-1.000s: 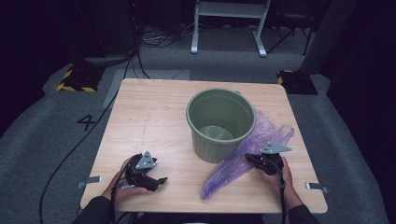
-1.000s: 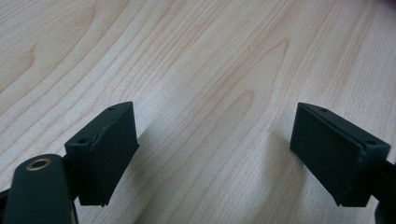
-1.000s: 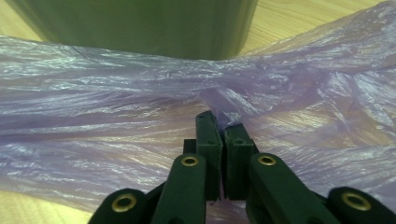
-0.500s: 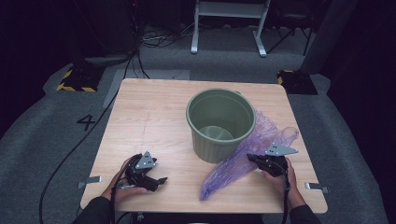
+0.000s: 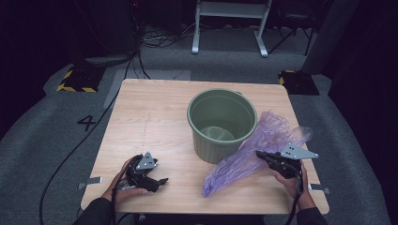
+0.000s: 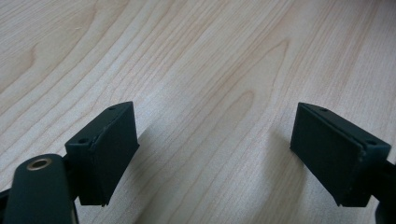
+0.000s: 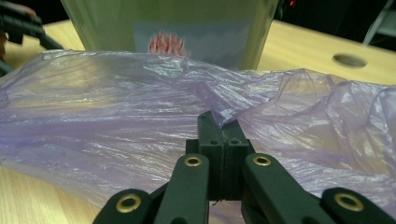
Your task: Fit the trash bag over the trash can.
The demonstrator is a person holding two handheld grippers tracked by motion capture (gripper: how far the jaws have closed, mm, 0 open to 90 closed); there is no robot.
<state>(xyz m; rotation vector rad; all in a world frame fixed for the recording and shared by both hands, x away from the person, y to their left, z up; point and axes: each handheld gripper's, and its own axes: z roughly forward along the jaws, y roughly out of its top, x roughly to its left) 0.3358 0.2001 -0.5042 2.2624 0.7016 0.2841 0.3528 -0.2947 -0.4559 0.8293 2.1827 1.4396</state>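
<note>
The right hand-held gripper pinches the purple bag, which stretches diagonally from near-left to far-right.

Table: I see pale wood, square top, grey carpet around it
Bucket: green, upright, right of centre
Bag: purple plastic; lying beside bucket, touching its base; near end lifted

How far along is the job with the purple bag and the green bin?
Done: the right gripper has pinched a fold of the purple bag, jaws shut on it. In hand: part of the bag is held up beside the bin. Left: the bag isn't in the bin yet, and the left gripper rests open on the table, holding nothing.
</note>
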